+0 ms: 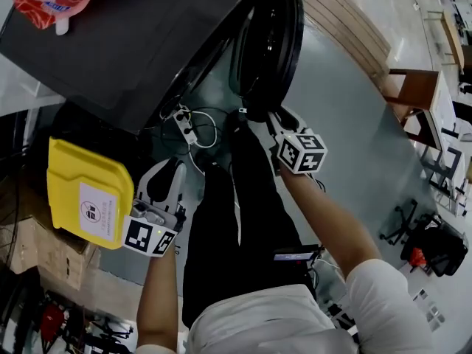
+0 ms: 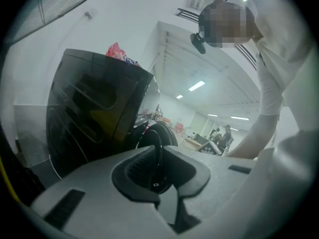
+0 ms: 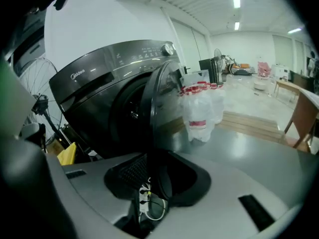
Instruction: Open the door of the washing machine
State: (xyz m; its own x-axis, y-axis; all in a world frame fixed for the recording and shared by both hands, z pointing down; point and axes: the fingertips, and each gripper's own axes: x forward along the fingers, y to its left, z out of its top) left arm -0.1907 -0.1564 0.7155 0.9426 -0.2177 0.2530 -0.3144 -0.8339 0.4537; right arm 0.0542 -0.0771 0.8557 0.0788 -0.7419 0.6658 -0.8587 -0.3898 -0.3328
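Jaws of the right gripper point(image 3: 152, 172) pinch the rim of the door point(image 1: 269, 35), which stands swung well out from the washing machine point(image 1: 133, 50), probably to draw it wider. The left gripper point(image 1: 169, 174) hangs back, slightly parted and empty.

The dark grey washing machine point(image 3: 99, 78) has its round door point(image 3: 158, 103) swung open.

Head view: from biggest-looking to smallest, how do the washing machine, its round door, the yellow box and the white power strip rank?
1. The washing machine, clearly largest.
2 and 3. The door and the yellow box look about alike. The door is seen nearly edge-on, so I won't rank them.
4. The power strip, smallest by far.
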